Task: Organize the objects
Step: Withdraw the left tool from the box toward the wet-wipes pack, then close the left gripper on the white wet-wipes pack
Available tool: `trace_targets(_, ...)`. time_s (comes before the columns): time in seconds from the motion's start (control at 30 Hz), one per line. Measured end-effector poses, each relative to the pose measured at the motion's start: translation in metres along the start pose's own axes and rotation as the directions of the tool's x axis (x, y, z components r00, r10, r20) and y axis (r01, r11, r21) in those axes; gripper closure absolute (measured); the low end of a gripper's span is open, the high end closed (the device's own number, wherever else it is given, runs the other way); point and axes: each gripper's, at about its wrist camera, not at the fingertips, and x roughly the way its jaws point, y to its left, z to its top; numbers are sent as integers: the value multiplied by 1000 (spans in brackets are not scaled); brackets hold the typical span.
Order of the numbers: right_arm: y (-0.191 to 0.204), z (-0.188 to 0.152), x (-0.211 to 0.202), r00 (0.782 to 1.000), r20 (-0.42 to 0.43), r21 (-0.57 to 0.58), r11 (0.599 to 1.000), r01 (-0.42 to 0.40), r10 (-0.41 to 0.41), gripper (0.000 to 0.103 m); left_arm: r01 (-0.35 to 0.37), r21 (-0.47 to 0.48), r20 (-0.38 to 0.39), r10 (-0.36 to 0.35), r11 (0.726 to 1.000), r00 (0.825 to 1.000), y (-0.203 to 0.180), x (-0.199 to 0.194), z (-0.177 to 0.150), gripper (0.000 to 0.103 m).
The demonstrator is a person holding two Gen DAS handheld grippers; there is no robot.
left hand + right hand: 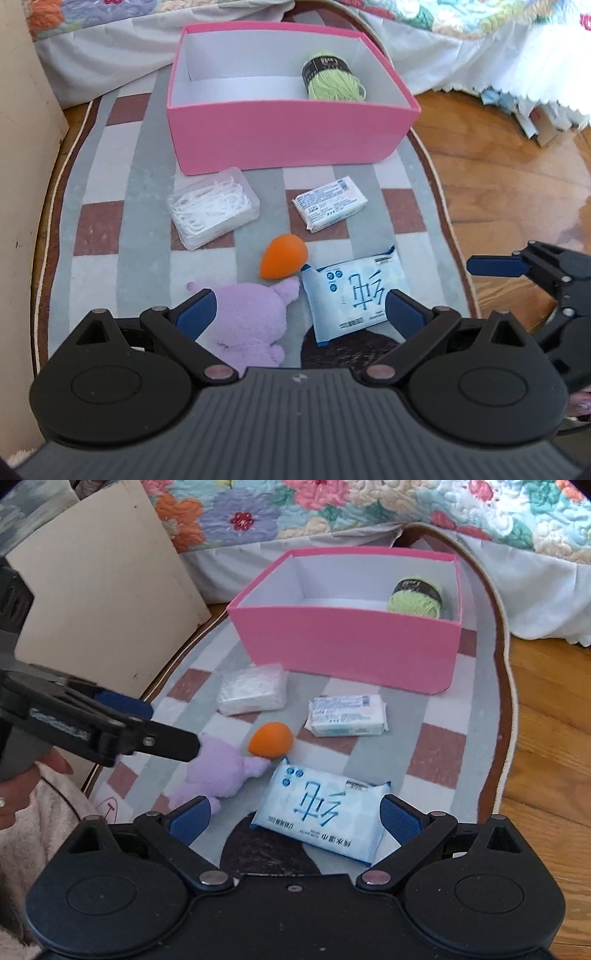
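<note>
1. The pink box (pixel 288 140) stands open on the checked rug (pixel 110 184), its long axis running left to right in the left wrist view; I place everything else by this box.
2. Inside the box, at its right end, a ball of green yarn (pixel 332 79) lies on its side, its dark label band toward the far wall.
3. Just in front of the box's left corner sits a clear case of floss picks (pixel 212 206), tilted, its long axis rising toward the right.
4. In front of the box's middle, a small white tissue pack (pixel 330 203) lies flat, angled the same way.
5. Nearer than these, an orange egg-shaped sponge (pixel 282 260) points its narrow end down-left; it touches the ear of a purple plush toy (pixel 251 321) below it.
6. Right of the plush, a blue-white wipes pack (pixel 354 295) lies flat, long axis roughly left to right, one corner by the sponge.
7. The left hand-held gripper (pixel 299 310) is spread wide, empty, above the plush and wipes pack.
8. The right hand-held gripper (pixel 293 816) is likewise spread, empty, with the wipes pack between its fingers; nothing blocks the way to the box.
</note>
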Motion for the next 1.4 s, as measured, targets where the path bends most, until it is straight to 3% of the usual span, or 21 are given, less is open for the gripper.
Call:
trace_targets(0.17, 7, 0, 0, 1000, 14, -48, 999, -10, 10, 3, 51, -8, 6, -51, 999, 999, 2, 14, -7, 8)
trace_targets(0.47, -18, -14, 24, 999, 41, 26, 999, 29, -30, 7, 134, 0, 40, -134, 991, 990, -8, 33, -14, 32)
trace_targets(0.57, -22, -20, 34, 998, 32, 33, 998, 59, -60, 11, 162, -16, 37, -161, 987, 986, -7, 44, -18, 36)
trace_targets(0.87, -32, -29, 51, 996, 39, 68, 995, 76, -79, 15, 174, -78, -5, -175, 982, 985, -5, 75, -30, 50)
trace_targets(1.03, -37, -38, 61, 996, 21, 106, 991, 84, -86, 33, 171, -83, -15, -173, 982, 985, -7, 86, -35, 76)
trace_targets(1.17, -42, -41, 63, 994, 23, 118, 987, 106, -109, 43, 187, -84, -26, -189, 979, 982, -11, 91, -40, 77)
trace_targets(1.33, -47, -42, 67, 991, 9, 131, 983, 128, -130, 60, 106, -89, -18, -108, 990, 994, -9, 98, -41, 77)
trace_targets(1.4, -49, -43, 68, 992, 8, 138, 982, 126, -128, 60, 109, -116, -23, -113, 987, 993, -3, 103, -40, 77)
